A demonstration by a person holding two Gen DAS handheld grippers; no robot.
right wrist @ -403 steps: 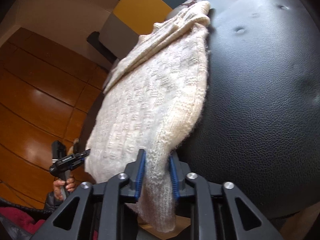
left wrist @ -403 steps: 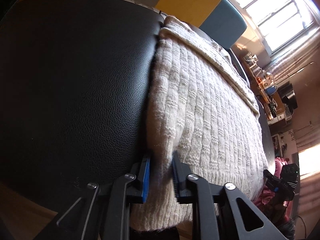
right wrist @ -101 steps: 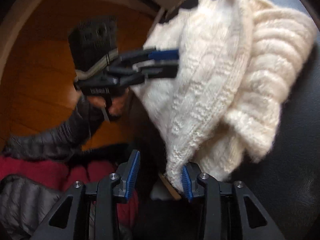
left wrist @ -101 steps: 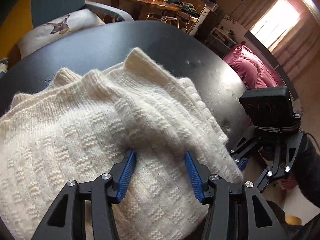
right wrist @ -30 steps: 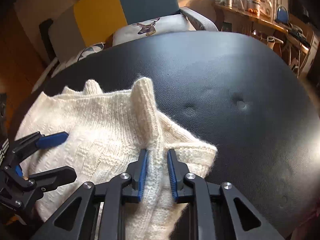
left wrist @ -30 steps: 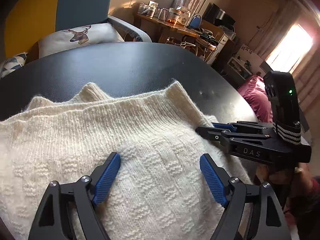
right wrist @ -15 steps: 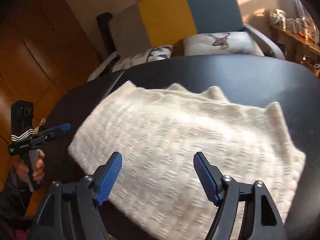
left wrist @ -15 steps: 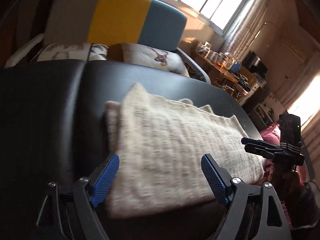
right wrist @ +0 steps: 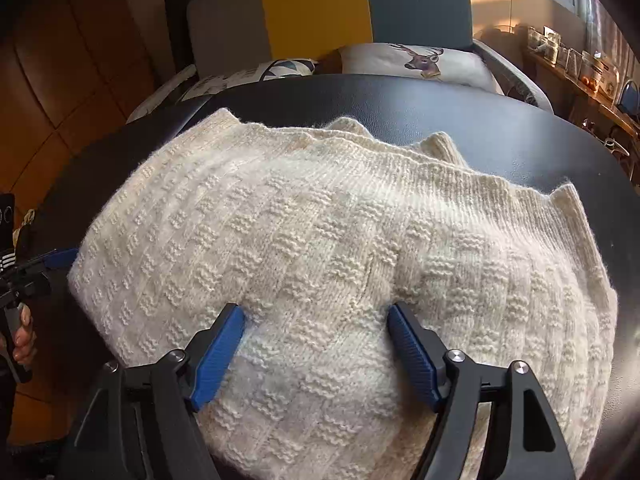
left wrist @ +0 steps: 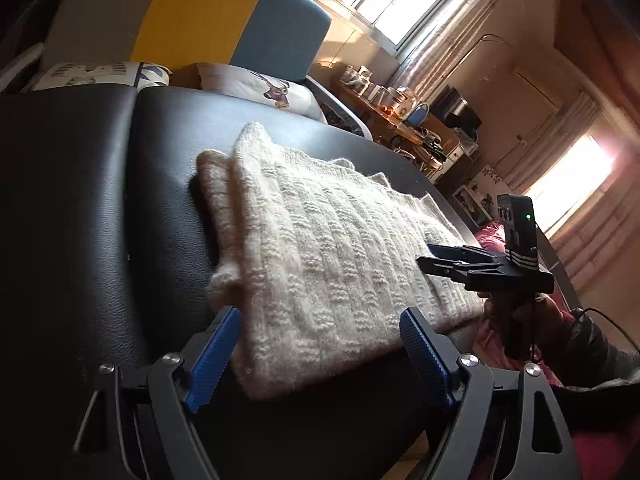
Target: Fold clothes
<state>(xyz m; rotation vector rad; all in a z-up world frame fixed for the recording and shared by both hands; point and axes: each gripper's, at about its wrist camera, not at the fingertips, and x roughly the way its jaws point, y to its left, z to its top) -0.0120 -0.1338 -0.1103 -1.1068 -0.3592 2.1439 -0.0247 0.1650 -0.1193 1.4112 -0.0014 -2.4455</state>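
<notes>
Sweater (left wrist: 320,256) folded into a cream block on the black leather surface (left wrist: 80,208) — both grippers spread wide and empty.

Left gripper (left wrist: 320,352) sits at the near short end of the knit, its blue pads (left wrist: 214,354) apart on either side of the folded edge, clamping nothing. Right gripper (right wrist: 316,344) hangs low over the long side of the sweater (right wrist: 340,240), jaws likewise wide; whether its pads (right wrist: 218,352) touch the wool cannot be told. From the left wrist view the right gripper (left wrist: 452,264) reaches toward the far edge, held by a hand (left wrist: 520,320). Behind the surface stands a grey, yellow and blue chair (right wrist: 328,12) with a deer-print cushion (right wrist: 420,60) — a cluttered side table (left wrist: 400,116) lies beyond.
</notes>
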